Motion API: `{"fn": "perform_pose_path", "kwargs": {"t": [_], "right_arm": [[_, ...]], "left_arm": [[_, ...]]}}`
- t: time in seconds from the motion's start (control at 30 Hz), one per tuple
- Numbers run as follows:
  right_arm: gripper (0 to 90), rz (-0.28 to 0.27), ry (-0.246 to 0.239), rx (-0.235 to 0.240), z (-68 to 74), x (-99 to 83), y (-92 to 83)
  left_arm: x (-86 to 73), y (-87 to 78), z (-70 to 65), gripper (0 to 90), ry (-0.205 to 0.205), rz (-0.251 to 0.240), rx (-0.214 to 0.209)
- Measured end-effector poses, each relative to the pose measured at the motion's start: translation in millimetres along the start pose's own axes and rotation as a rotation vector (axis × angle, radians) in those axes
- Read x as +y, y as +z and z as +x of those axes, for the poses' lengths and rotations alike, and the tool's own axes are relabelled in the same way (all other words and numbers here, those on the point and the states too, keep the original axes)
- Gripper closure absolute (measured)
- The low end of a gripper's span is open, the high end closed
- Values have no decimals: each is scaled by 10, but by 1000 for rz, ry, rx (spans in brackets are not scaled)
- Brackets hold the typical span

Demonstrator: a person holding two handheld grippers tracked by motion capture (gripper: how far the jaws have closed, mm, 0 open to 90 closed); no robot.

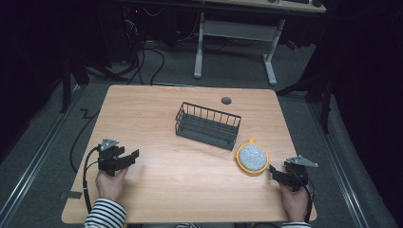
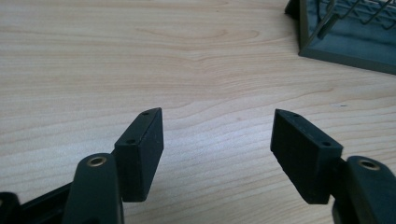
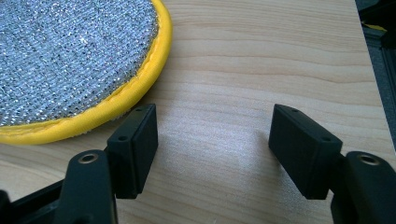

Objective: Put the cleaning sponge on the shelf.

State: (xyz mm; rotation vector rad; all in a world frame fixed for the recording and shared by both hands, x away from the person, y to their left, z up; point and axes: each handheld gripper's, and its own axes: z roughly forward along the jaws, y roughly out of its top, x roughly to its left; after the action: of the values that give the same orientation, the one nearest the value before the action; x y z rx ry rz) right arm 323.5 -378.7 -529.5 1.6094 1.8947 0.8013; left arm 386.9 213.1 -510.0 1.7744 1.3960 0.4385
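Round silver-mesh scrubber (image 1: 252, 157) with yellow rim, right tool (image 1: 276, 174) beside it, both tools wide, empty

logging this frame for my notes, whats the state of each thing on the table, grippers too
black wire basket: upright, empty, mid-table
round silver scrubbing pad with yellow rim: lying flat, silver side up, right of the basket, untouched
left gripper: open, nothing between the jaws
right gripper: open, nothing between the jaws, just beside the pad
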Motion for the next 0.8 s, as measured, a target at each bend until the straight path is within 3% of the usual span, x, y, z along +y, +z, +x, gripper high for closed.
{"fn": "perform_pose_path", "kwargs": {"t": [0.3, 0.47, 0.8], "right_arm": [[329, 1, 0, 0, 3, 0, 0], [329, 2, 1, 0, 4, 0, 0], [339, 0, 9, -4, -2, 6, 5]], "left_arm": [[-47, 93, -33, 328, 38, 11, 17], [-86, 152, -41, 322, 68, 29, 49], [-184, 200, 6, 310, 79, 43, 97]]}}
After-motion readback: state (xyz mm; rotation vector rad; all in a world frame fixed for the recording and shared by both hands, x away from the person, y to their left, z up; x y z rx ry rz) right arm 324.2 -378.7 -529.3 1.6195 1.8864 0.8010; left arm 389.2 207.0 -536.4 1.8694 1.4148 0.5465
